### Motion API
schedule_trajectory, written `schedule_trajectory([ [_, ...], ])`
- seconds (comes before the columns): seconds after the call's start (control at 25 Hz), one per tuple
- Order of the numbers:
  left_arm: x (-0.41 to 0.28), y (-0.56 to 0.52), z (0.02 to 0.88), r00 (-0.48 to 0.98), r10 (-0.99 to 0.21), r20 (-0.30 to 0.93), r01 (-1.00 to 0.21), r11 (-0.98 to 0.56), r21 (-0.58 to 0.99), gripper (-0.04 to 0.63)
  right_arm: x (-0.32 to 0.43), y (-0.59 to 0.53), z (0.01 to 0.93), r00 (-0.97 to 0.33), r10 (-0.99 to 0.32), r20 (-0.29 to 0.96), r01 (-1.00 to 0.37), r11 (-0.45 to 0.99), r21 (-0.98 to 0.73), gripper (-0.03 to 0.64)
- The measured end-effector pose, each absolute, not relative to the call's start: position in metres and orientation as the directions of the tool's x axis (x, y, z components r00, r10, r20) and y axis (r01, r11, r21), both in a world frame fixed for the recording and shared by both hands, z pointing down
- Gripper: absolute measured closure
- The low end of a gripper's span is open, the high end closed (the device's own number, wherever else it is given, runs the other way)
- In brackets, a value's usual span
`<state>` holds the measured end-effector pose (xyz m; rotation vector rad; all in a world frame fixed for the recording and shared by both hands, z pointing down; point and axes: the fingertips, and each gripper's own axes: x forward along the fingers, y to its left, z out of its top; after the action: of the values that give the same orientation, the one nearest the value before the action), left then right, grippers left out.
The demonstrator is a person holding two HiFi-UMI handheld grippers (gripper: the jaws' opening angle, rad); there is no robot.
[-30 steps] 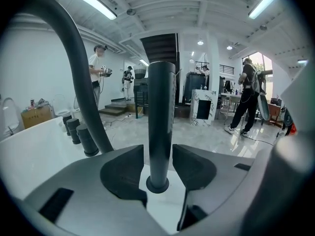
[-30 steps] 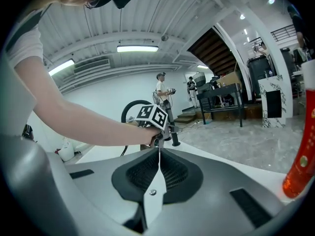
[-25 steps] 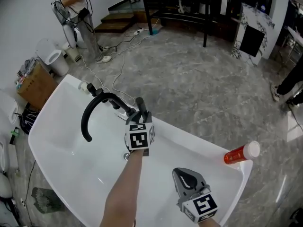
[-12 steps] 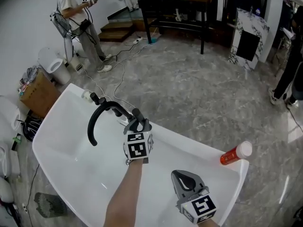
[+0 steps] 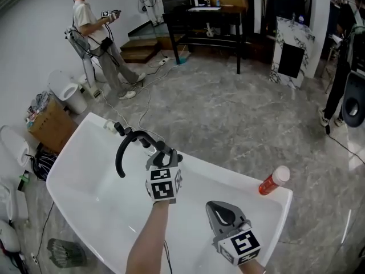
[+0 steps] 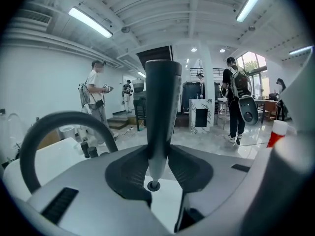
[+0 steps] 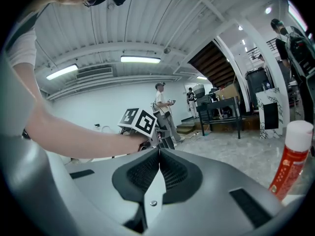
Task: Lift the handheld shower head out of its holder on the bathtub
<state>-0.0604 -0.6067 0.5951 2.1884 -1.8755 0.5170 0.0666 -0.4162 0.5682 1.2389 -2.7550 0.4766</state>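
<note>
- Head view, nearest: the right gripper (image 5: 221, 211) hangs over the near side of the bathtub (image 5: 80, 176); its jaws are pressed together with nothing between them, as the right gripper view confirms; it takes no part in the lift.
- Next out: the left gripper (image 5: 164, 156) is clenched on the shower head (image 6: 160, 97); in the left gripper view the dark handle stands upright between the pads (image 6: 125, 173), which bear on both its sides.
- Change over the last second: both grippers have risen; the left one has carried the shower head up from the far rim of the tub; the grip has not altered; the tub now shows smaller in the head view.
- Meaning for the task: the lift is judged under way and probably close to done; the holder is hidden behind the left gripper, so full clearance cannot be confirmed.
- Beside the left gripper: a black curved pipe (image 5: 126, 144) arches over the basin; whether it is hose or spout cannot be told; if it is a hose, drag on it during further lifting is a likely risk.
- Far rim: small black knobs (image 5: 118, 128) at the left end; a red bottle (image 5: 272, 181) with a white cap at the right end, well apart from both grippers.
- Beyond: a grey stone floor (image 5: 228, 107); a person (image 5: 94, 36) standing near loose cables (image 5: 140, 96); a black table (image 5: 205, 16) at the back.
</note>
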Motion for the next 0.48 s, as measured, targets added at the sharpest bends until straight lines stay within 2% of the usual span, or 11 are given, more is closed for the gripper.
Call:
schedule_trajectory([
  [0.48,-0.044,-0.512,0.475,0.157,-0.931,0.329,-0.97,-0.207,-0.124,0.449,0.081,-0.347,0.462,-0.656,-0.743,0.137,-0.752,0.626,-0.207,0.609],
])
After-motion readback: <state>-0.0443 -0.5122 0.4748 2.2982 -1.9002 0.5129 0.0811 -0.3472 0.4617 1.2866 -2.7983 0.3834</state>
